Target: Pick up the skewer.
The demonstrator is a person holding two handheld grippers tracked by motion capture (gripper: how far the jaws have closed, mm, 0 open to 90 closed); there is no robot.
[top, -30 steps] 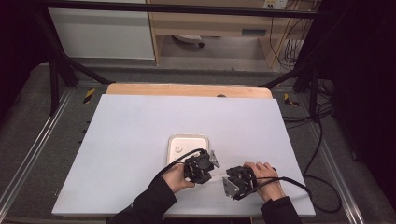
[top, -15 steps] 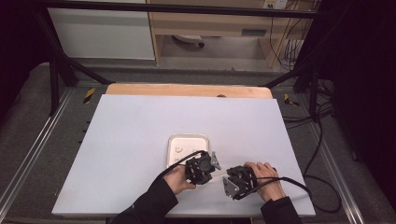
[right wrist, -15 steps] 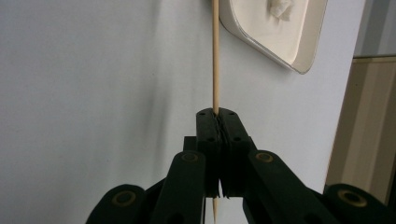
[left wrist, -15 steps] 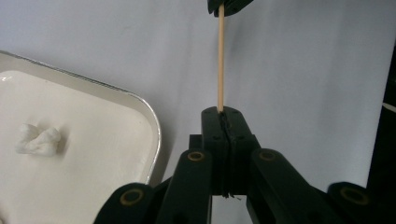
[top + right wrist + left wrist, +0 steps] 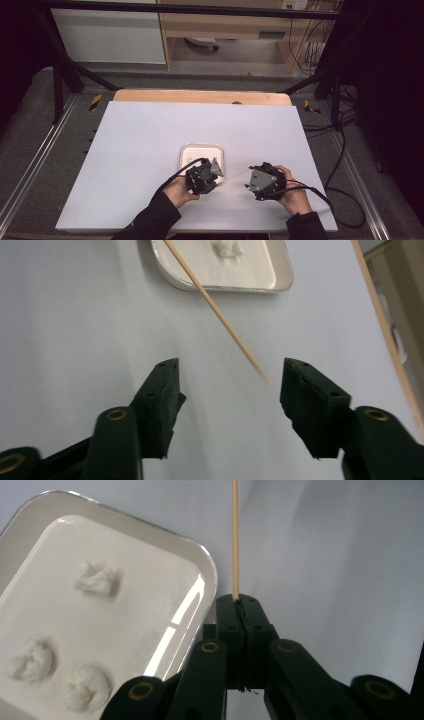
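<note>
My left gripper is shut on one end of a thin wooden skewer, which runs straight out from its tips. In the high view the left gripper points right, and the skewer bridges to the right gripper. The right gripper has just been opening its jaws. The skewer has its pointed tip between them, and neither pad presses on it. A white tray beside the left gripper holds three white doughy lumps.
The tray sits mid-table on a white sheet, just beyond the left hand. A wooden strip runs along the table's far edge. Black cables trail off to the right of the table.
The two grippers have drawn slightly apart, the right one shifting away from the left. A bare stretch of skewer now shows between them.
</note>
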